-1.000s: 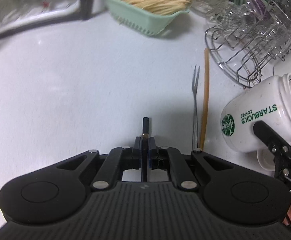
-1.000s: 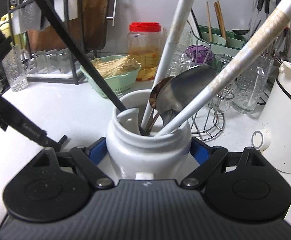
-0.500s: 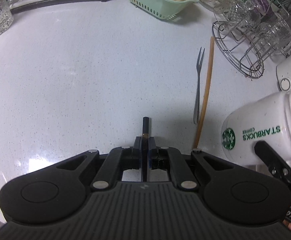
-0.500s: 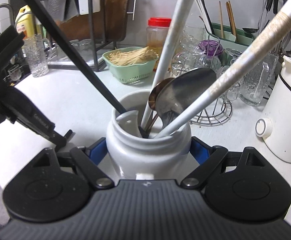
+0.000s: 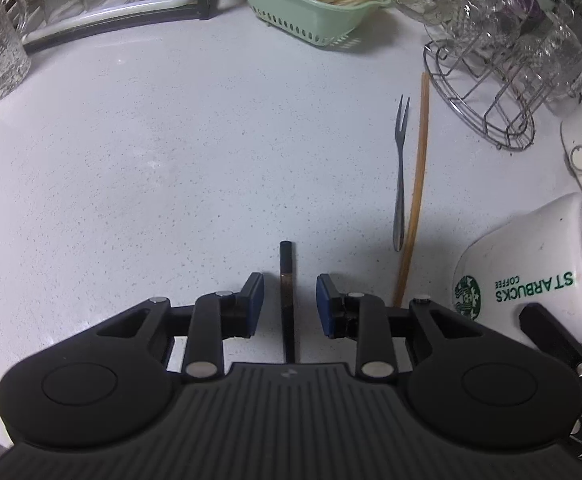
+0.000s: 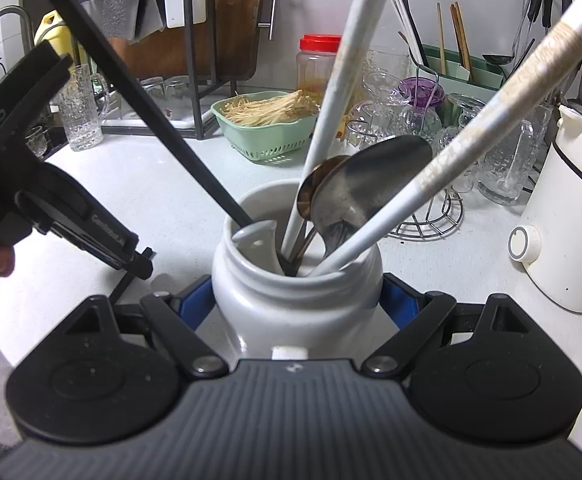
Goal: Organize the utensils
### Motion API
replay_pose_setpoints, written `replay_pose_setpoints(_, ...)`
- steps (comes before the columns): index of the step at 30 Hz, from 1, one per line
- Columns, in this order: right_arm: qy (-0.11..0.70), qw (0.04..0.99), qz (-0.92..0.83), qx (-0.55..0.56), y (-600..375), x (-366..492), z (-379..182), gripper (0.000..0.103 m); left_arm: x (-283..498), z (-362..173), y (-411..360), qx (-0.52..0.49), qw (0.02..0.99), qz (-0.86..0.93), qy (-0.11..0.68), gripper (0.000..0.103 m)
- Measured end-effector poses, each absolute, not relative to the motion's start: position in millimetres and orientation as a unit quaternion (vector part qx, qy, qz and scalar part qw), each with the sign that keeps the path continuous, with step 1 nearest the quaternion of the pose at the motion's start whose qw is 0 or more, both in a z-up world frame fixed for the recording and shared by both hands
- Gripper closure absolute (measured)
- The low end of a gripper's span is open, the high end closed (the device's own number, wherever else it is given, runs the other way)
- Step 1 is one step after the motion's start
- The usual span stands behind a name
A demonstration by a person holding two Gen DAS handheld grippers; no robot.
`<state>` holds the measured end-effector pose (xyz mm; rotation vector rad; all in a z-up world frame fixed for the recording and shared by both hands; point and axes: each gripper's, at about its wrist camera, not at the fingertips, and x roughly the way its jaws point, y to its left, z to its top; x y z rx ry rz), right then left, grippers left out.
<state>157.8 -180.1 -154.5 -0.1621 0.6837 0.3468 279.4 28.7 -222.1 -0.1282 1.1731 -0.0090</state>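
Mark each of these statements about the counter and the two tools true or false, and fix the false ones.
1. The right tool grips the white jar. True.
2. The left tool clamps the black chopstick. False: its jaws have just opened, and the chopstick stands between them untouched.
3. A small fork lies on the counter beside a wooden chopstick. True.
4. The jar is empty. False: it holds spoons and chopsticks.
5. The green basket is empty. False: it holds pale sticks.
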Motion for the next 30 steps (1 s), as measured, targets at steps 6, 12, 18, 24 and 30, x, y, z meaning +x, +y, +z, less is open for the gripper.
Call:
replay_pose_setpoints(6,0.332,0.926,0.160,-0.076,-177.9,156.1,-155.2,0.013,287.3,-225.6,22.0,-0.029,0.824,-0.007,0.566,0.071)
replay_pose_setpoints(12,0.331,0.929,0.151,-0.073,-176.5,155.8,-155.4,0.013,290.8,-225.5,20.4,-0.004,0.818,-0.018,0.575,0.094)
replay_pose_setpoints(18,0.331,0.929,0.150,-0.074,-176.1,155.0,-154.9,0.013,294.5,-225.1,23.4,-0.007,0.818,-0.020,0.575,0.096)
replay_pose_setpoints(24,0.327,0.930,0.149,-0.074,-176.9,153.7,-156.2,0.013,292.3,-199.1,25.9,-0.019,0.836,-0.032,0.548,0.096)
replay_pose_setpoints(30,0.326,0.930,0.149,-0.074,-176.3,154.6,-156.7,0.013,289.7,-155.4,24.6,-0.017,0.861,-0.051,0.505,0.096)
